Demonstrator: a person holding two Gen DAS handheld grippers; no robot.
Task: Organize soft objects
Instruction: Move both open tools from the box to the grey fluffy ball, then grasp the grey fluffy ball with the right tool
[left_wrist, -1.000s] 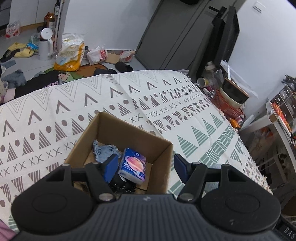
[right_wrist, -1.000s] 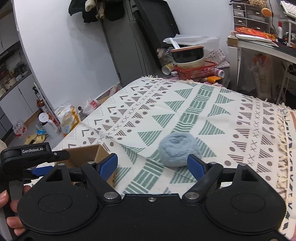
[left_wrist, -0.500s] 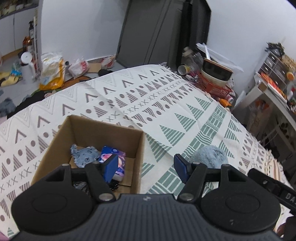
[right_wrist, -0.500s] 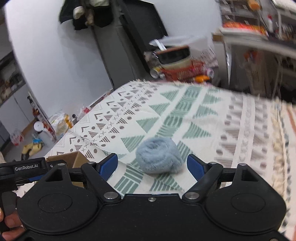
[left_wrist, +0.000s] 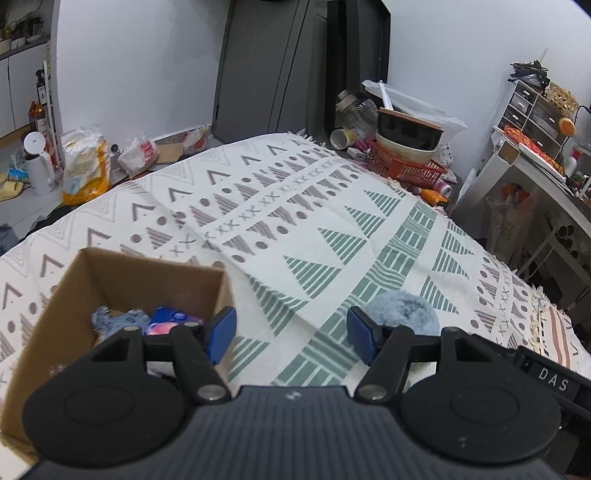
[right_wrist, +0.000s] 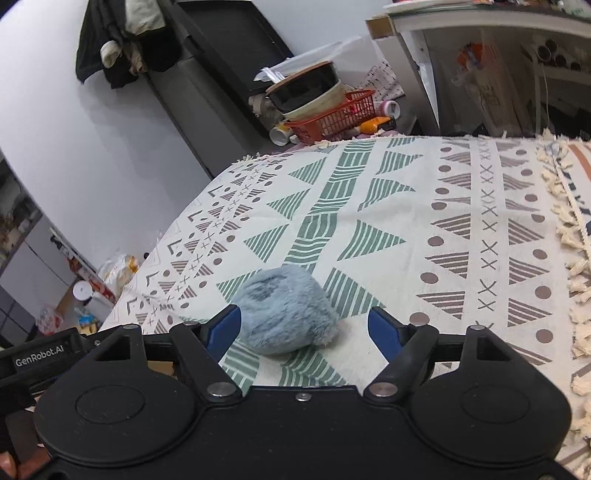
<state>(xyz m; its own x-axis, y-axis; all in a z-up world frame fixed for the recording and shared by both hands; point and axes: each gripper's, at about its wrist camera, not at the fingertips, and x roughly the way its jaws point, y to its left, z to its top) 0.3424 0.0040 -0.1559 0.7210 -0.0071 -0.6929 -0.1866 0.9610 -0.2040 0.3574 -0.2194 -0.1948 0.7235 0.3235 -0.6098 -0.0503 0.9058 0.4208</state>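
Both cameras ride low behind their own fingers, tilted down over the patterned bedspread (left_wrist: 332, 206). The left view faces the far wall; the right sits closer. Both share the fluffy blue ball (right_wrist: 284, 310) and red basket (left_wrist: 406, 166).

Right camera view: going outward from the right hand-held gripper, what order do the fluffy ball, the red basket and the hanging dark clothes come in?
1. Fluffy ball: on the blanket, between its fingers.
2. Red basket: past the blanket's far edge.
3. Hanging dark clothes: high on the back wall, upper left.

Grey-blue fluffy ball (right_wrist: 284, 312) (geometric-print cloth (right_wrist: 406, 206))
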